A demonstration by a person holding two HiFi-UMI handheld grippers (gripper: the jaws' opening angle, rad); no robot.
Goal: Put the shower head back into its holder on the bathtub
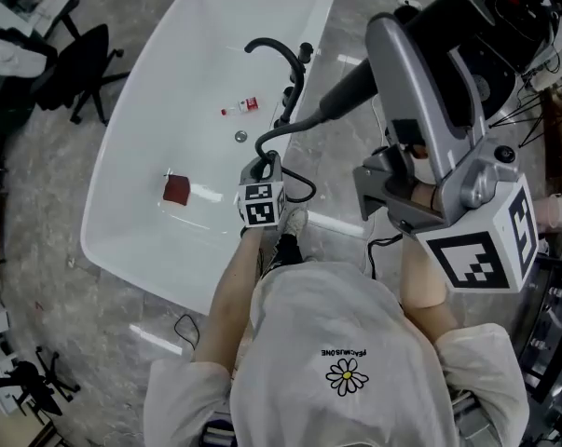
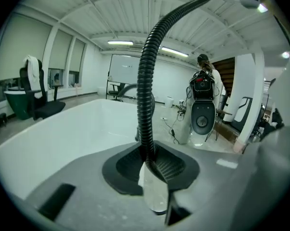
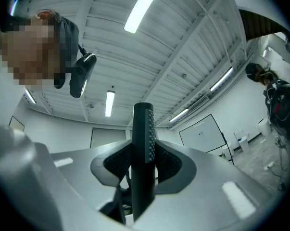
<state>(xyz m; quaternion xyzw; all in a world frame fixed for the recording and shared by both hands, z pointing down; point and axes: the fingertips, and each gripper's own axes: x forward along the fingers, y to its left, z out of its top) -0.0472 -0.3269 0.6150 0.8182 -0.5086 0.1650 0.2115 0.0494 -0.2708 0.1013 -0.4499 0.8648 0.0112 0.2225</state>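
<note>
The white bathtub (image 1: pixel 131 128) fills the head view from 12 o'clock down to 8 o'clock, standing on a grey marbled floor (image 1: pixel 346 203). Below it, at 6 o'clock, is the person's pale shirt (image 1: pixel 346 324) with a daisy print (image 1: pixel 347 375) on the chest. A black office chair (image 1: pixel 87 59) stands on the floor at 10 o'clock, apart from the tub.

The right claw (image 3: pixel 143 165) looms large at 3 o'clock in the head view, raised well above the tub and tilted upward toward the ceiling. Its jaws are clamped on the black handle of the shower head (image 1: pixel 350 87), which pokes out past the pads toward 10 o'clock. The right gripper view shows the handle upright between the ribbed pads, a textured strip down its face. The shower head is off the tub, held in the air over the tub's 3 o'clock rim.

From the handle the black ribbed hose (image 1: pixel 290 128) droops toward 7 o'clock and runs into the left claw (image 2: pixel 152 167), which sits at the middle of the head view, just beside the tub's rim. The left gripper view shows its pads closed on the hose, which rises from between them and curves away to 1 o'clock.

A curved black tap (image 1: pixel 279 52) stands on the rim at 12 o'clock. Inside the tub lie a dark red square (image 1: pixel 176 190) at 9 o'clock, a small red-labelled bottle (image 1: pixel 242 107) and the round drain (image 1: pixel 240 137) nearer the tap.
</note>
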